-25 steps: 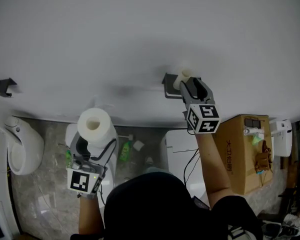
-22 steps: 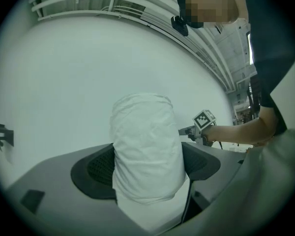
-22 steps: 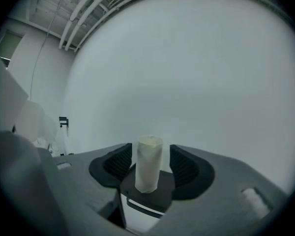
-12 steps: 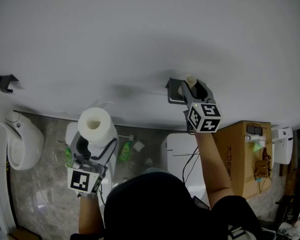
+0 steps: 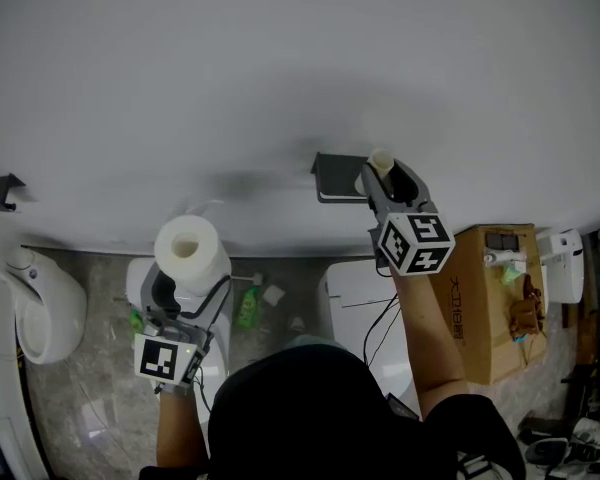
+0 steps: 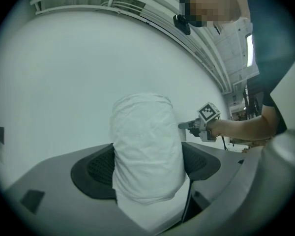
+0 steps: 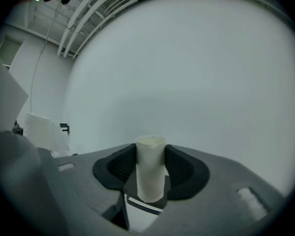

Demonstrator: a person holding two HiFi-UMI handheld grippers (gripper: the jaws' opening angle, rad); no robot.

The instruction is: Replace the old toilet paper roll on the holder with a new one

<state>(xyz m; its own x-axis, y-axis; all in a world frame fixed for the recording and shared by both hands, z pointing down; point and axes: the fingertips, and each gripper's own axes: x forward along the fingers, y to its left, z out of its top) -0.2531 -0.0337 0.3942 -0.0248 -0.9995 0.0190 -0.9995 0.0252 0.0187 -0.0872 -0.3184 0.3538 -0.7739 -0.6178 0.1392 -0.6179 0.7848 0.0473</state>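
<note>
There are two paper items in play, one per gripper: a full new roll (image 5: 188, 250) and a bare cardboard tube (image 5: 381, 160), the old roll's core. Two dark brackets sit on the white wall (image 5: 280, 58): the holder (image 5: 336, 176) near the middle, with nothing on it, and a second bracket (image 5: 0, 190) far off to the left. The left gripper (image 5: 180, 293) is held low and close to the person's body, pointing level at the wall, well apart from the holder. Its fingers (image 6: 96, 168) stand wide and press against both sides of the new roll, which stands upright between them with its hollow centre facing up in the head view. The right forearm (image 5: 425, 338) stretches out towards the wall, and the right gripper (image 5: 392, 180) points almost level at it. Its fingers (image 7: 120, 168) have just been closing, and their pads now clamp the cardboard tube, which stands upright between them. The tube sits just beside the right end of the holder; I cannot tell whether the two touch. Below, on the floor, are one brown cardboard box (image 5: 485, 308) by the right arm and one green bottle (image 5: 246, 306) near the left gripper.
</note>
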